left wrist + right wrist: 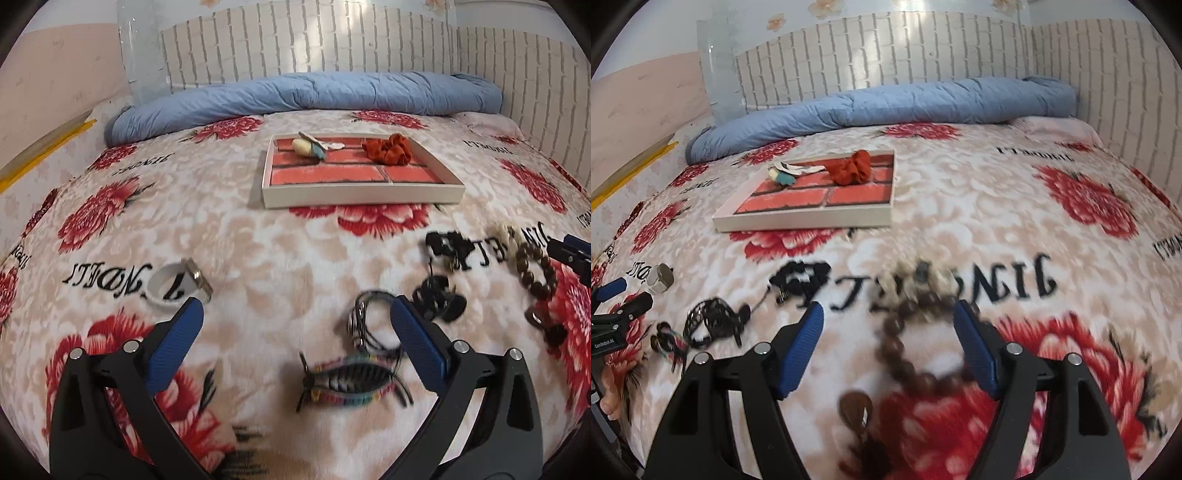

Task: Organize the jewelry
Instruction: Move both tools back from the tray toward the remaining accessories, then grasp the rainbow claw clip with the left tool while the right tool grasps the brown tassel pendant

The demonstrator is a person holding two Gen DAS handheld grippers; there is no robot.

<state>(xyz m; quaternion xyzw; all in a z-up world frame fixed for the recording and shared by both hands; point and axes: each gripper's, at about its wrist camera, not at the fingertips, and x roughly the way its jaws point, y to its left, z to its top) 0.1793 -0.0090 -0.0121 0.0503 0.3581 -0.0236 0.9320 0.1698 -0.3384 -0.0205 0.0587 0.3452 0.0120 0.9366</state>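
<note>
My left gripper [295, 314] is open and empty above the bed, over a striped hair clip [351, 380] and a dark cord bracelet [369, 317]. A white ring-shaped watch [173, 284] lies to its left, and a black hair claw [439, 299] to its right. My right gripper [888, 314] is open, with a brown bead bracelet [908, 354] lying on the blanket between its fingers. The bracelet also shows in the left wrist view [535, 269]. A white tray [362, 194] with a brick-pattern floor holds a red scrunchie [388, 147] and a small yellow-teal piece [306, 146].
The floral blanket [258, 229] covers the bed. A rolled blue quilt [295, 92] lies along the far edge by the brick-pattern wall. A black mesh hair piece [709, 317] and a black clip [801, 280] lie left of my right gripper.
</note>
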